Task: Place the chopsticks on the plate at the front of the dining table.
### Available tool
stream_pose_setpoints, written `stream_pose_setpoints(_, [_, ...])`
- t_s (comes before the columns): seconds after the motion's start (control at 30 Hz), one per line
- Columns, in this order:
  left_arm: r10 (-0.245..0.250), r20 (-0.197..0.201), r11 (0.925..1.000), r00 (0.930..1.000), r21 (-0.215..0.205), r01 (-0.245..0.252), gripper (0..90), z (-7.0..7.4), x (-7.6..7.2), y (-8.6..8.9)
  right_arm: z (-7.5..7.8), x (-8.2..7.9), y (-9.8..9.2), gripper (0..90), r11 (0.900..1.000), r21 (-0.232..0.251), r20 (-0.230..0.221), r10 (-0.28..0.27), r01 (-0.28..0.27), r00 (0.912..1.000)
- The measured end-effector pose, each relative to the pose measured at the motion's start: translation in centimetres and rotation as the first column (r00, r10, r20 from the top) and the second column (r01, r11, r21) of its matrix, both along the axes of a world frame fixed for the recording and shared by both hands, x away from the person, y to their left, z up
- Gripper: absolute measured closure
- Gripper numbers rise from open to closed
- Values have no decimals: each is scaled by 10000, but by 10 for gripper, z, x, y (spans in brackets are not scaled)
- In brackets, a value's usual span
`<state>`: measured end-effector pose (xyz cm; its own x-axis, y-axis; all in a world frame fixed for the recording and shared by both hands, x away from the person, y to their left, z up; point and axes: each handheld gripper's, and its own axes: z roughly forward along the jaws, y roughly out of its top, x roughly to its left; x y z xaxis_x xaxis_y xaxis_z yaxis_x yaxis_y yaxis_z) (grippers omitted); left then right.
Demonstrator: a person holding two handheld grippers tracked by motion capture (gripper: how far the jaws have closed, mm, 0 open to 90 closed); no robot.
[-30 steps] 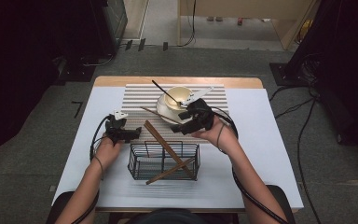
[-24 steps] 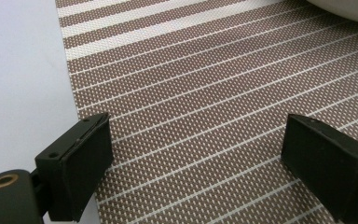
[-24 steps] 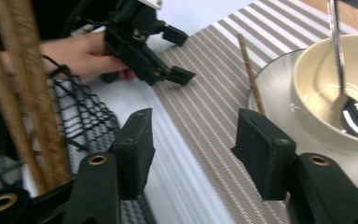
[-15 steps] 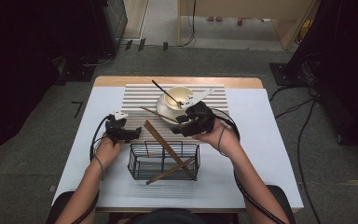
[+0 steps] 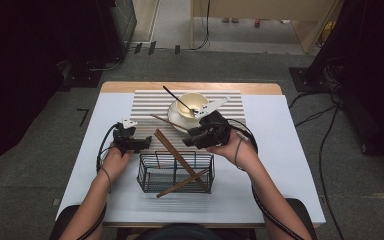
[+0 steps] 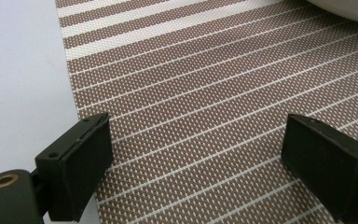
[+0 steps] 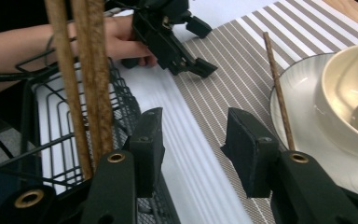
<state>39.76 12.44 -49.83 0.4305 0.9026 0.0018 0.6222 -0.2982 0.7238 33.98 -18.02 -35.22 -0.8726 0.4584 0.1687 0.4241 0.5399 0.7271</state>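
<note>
A black wire basket (image 5: 145,172) stands near the table's front with brown chopsticks (image 5: 177,155) leaning in it. Behind it, a cream bowl (image 5: 192,102) with a spoon (image 5: 177,98) sits on a plate (image 5: 176,116), and one chopstick (image 5: 162,120) rests on the plate's rim. My right gripper (image 5: 189,139) hovers between basket and plate. In the right gripper view its jaws (image 7: 193,149) have just been closing, with nothing between them. My left gripper (image 5: 147,141) lies open over the striped placemat (image 6: 191,70), holding nothing.
The placemat (image 5: 150,105) covers the far middle of the white table. In the right gripper view the basket (image 7: 46,121) and its chopsticks (image 7: 93,70) are close on the left, and the single chopstick (image 7: 275,88) and bowl (image 7: 345,79) are on the right.
The right gripper has eased slightly toward the basket. The left hand and the objects on the table have stayed put.
</note>
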Motion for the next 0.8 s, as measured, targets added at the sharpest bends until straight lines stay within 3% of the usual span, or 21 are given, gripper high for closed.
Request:
stream_pose_setpoints(0.6, [3,13,10000,10000,-4,-3,90,0,0,0,6,-17,0,547,9995,300,162,27,-32,9999])
stream_pose_setpoints(0.8, [3,13,10000,10000,-3,-3,90,0,0,0,10,-24,4,586,9981,497,186,367,-375,9992])
